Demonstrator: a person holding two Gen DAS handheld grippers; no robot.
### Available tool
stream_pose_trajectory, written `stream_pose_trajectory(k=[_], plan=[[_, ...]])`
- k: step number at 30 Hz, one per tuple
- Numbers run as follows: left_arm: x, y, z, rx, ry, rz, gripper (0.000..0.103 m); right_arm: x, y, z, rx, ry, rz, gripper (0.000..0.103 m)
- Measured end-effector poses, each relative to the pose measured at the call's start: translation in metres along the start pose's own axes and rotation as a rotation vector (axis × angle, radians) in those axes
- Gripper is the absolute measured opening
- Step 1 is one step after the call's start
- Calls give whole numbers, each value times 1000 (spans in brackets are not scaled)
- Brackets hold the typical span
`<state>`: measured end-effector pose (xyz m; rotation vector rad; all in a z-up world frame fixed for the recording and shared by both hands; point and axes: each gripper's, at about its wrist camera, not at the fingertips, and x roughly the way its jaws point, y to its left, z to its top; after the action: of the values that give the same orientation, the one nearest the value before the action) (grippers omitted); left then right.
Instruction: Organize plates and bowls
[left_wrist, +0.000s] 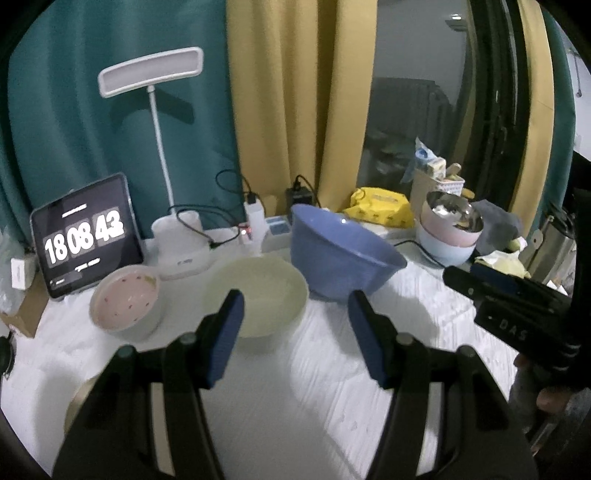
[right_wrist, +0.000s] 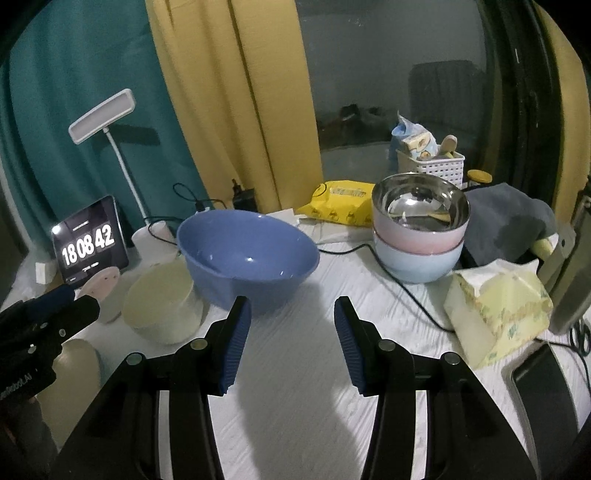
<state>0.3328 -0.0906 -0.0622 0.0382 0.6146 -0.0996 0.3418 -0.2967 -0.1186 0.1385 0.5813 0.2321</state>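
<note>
A large blue bowl (left_wrist: 340, 251) (right_wrist: 247, 254) sits tilted on the white table, leaning on a cream bowl (left_wrist: 258, 291) (right_wrist: 162, 302). A pink-lined bowl (left_wrist: 125, 299) (right_wrist: 101, 284) stands left of the cream one. A steel bowl nests in a pink bowl on a light blue bowl (left_wrist: 448, 229) (right_wrist: 421, 229) at the right. My left gripper (left_wrist: 295, 332) is open and empty just in front of the cream bowl. My right gripper (right_wrist: 291, 339) is open and empty just in front of the blue bowl.
A tablet clock (left_wrist: 86, 247) and desk lamp (left_wrist: 177, 243) stand at the back left with cables and chargers. A yellow packet (right_wrist: 341, 203), basket (right_wrist: 432, 166), grey cloth (right_wrist: 506, 221) and tissue pack (right_wrist: 495, 310) crowd the right. A beige object (right_wrist: 74, 380) lies near the front left.
</note>
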Motion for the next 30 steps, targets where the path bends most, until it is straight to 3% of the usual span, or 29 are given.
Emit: stream_pose_trajectory(k=[14, 17, 30], plan=[[38, -18, 18, 43, -46, -10, 60, 57, -21, 20, 35, 53, 8, 49], [44, -21, 19, 45, -49, -9, 60, 72, -21, 21, 34, 70, 22, 54], [76, -32, 12, 42, -13, -9, 60, 112, -23, -5, -11, 182, -10, 56]])
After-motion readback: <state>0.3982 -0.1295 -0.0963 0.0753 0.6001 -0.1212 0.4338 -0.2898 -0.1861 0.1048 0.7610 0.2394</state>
